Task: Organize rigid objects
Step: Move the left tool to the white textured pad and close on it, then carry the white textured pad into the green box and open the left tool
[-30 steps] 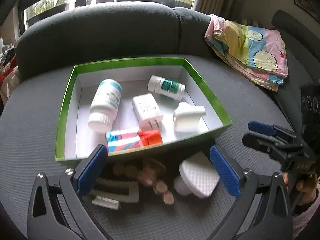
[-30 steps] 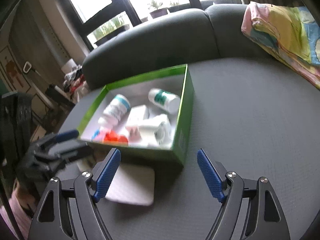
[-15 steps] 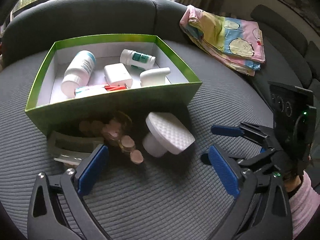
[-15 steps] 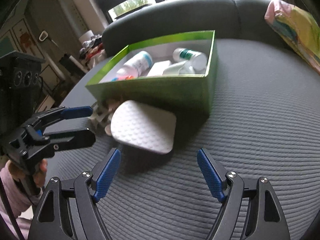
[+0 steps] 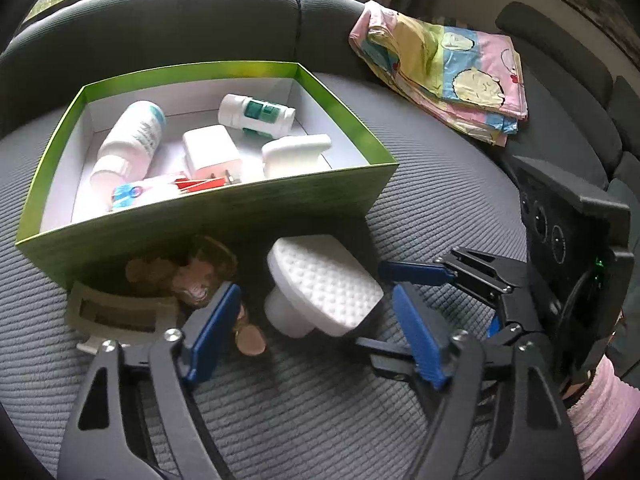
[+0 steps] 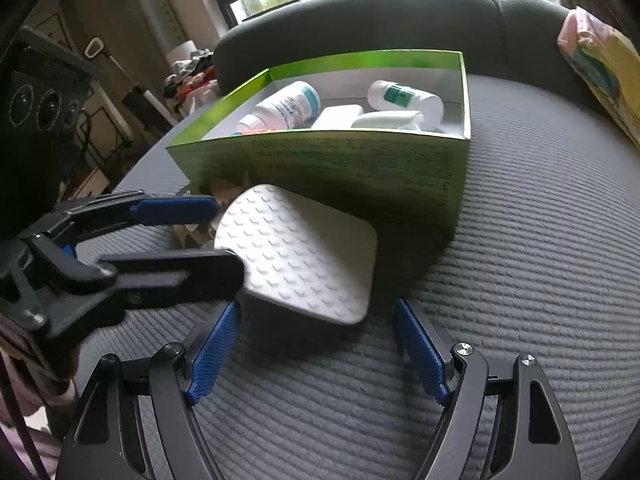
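Note:
A white dimpled pad on a short stem (image 5: 324,280) (image 6: 304,256) lies on the grey cushion, right in front of the green box (image 5: 240,68) (image 6: 320,160). My left gripper (image 5: 316,320) (image 6: 228,236) straddles it and its jaws are closing. The pad sits between them with a gap still showing on the left side. My right gripper (image 6: 318,340) (image 5: 372,306) comes in from the other side, open, its tips flanking the pad's near edge without touching. In the box lie a large white bottle (image 5: 128,144), a small green-labelled bottle (image 5: 256,116), a white charger (image 5: 212,152) and a red-and-blue tube (image 5: 160,190).
Brown beads (image 5: 192,276) and a beige clip (image 5: 116,312) lie against the box's front wall, left of the pad. A folded colourful cloth (image 5: 448,68) rests at the back right. A pink sleeve (image 5: 600,392) shows behind the right gripper. The sofa backrest rises behind the box.
Both grippers have come down and closer to the white pad from opposite sides. The left jaws have narrowed around it. The right jaws keep the same width.

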The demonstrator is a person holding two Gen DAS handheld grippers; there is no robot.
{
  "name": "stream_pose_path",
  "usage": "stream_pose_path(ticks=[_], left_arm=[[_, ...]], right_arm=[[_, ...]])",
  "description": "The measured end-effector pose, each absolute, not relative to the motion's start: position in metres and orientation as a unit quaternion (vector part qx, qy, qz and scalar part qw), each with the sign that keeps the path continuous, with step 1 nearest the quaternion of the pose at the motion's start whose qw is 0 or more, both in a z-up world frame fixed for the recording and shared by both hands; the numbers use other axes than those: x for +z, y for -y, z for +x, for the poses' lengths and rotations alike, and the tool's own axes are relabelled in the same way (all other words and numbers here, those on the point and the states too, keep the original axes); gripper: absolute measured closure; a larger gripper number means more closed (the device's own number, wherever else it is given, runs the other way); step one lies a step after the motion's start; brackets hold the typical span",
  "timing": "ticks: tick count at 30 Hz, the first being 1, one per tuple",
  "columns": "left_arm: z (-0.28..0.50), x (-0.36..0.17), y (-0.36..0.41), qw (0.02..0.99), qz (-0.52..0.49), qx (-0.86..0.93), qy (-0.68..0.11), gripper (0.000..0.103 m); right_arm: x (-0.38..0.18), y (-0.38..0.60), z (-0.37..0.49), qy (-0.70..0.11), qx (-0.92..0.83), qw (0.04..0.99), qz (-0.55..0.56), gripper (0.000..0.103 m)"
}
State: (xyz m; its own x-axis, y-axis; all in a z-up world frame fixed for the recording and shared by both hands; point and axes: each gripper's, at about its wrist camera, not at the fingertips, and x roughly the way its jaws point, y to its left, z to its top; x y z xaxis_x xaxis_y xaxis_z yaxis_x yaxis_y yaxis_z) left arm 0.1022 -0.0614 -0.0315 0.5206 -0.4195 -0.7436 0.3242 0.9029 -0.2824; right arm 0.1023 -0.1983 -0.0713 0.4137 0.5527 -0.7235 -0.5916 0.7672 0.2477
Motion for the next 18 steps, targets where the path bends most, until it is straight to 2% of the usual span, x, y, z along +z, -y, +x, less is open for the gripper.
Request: stream_pose_path(ticks=[2,4,6,18], left_arm=[[0.105,-0.032,0.064,0.868,-0.054,-0.219,-0.442,0.030],[0.109,-0.033,0.067,0.865,-0.053,-0.226,-0.445,0.040],[0.111,-0.035,0.070,0.862,-0.050,-0.230,-0.450,0.045],[0.109,-0.035,0.067,0.860,-0.057,-0.230,-0.451,0.045]], right_arm=[[-0.072,0.196,0.105,-0.422,0.343,0.839,-0.025,0.022],[-0.073,0.192,0.108,-0.421,0.347,0.838,-0.027,0.022],[-0.074,0.186,0.111,-0.421,0.353,0.835,-0.030,0.023],[-0.064,0.190,0.107,-0.402,0.345,0.848,-0.007,0.029]])
